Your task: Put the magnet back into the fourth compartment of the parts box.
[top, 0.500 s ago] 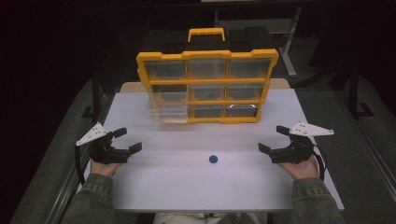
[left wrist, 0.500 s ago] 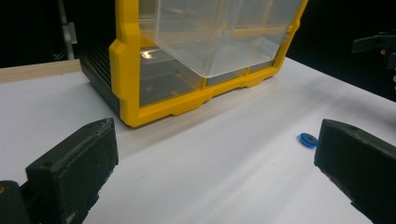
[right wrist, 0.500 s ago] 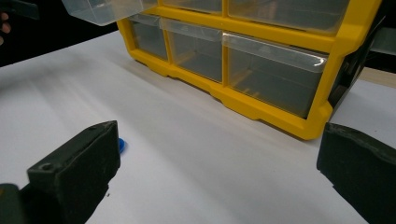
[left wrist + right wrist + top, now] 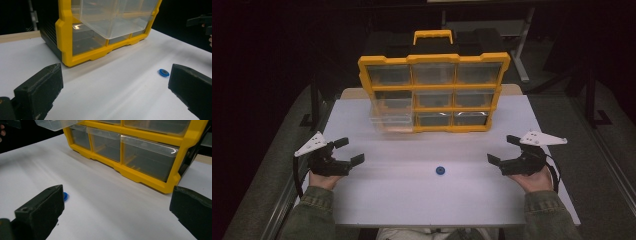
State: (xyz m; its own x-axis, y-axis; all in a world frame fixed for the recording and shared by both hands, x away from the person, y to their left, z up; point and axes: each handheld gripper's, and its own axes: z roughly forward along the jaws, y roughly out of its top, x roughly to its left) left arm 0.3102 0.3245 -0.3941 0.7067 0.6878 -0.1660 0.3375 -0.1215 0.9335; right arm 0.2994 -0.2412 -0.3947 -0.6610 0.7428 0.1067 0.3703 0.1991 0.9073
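Left gripper (image 4: 346,151) near the table's (image 4: 377,200) left edge, jaws apart, holding nothing. Yellow drawer organizer (image 4: 433,92) stands upright at the back edge, centre; its clear drawer (image 4: 391,121) at lower left is pulled out over the table. Small blue disc (image 4: 441,170) lies flat mid-table toward the front edge, between both grippers, touching neither. Right gripper (image 4: 503,149) near the right edge, jaws apart, empty.

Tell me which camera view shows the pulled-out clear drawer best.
The left gripper view: the clear drawer is close and juts from the yellow organizer. The high view shows it small; the right gripper view catches one corner.
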